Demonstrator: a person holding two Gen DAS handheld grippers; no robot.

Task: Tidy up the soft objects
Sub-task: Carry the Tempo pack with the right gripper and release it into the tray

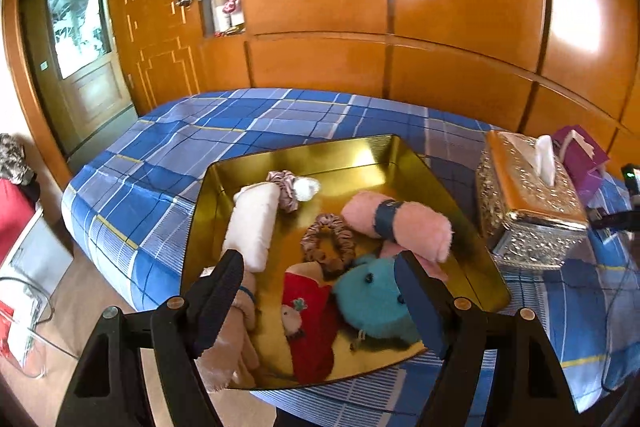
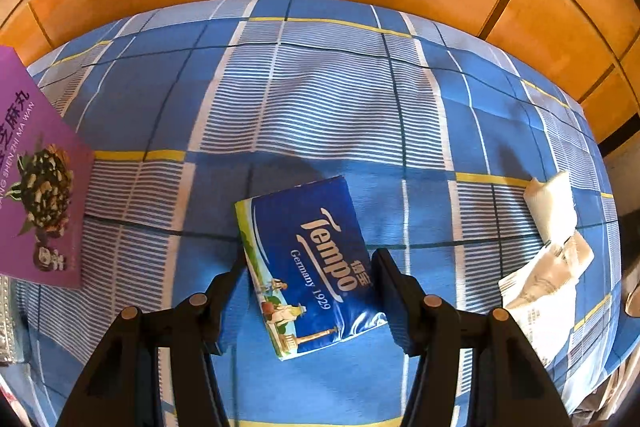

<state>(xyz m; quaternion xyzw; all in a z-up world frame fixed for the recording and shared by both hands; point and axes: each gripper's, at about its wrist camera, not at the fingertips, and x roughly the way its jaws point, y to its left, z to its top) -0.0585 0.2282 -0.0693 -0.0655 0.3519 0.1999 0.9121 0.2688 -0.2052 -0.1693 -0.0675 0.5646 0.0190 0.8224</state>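
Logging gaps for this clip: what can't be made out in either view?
- Left wrist: beige toy in tray, half hidden by left tongs.
- Right wrist: whether right tongs touch the Tempo pack.
- Right wrist: paper, cut off by frame edge; print too small.

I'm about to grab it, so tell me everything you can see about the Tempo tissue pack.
The Tempo tissue pack is a soft, glossy blue plastic-wrapped packet with white lettering reading Tempo, Germany 1929, and a pictured green edge strip. It lies flat and skewed on the blue plaid bedsheet, between the open fingers of the right gripper. Whether they touch it is unclear.
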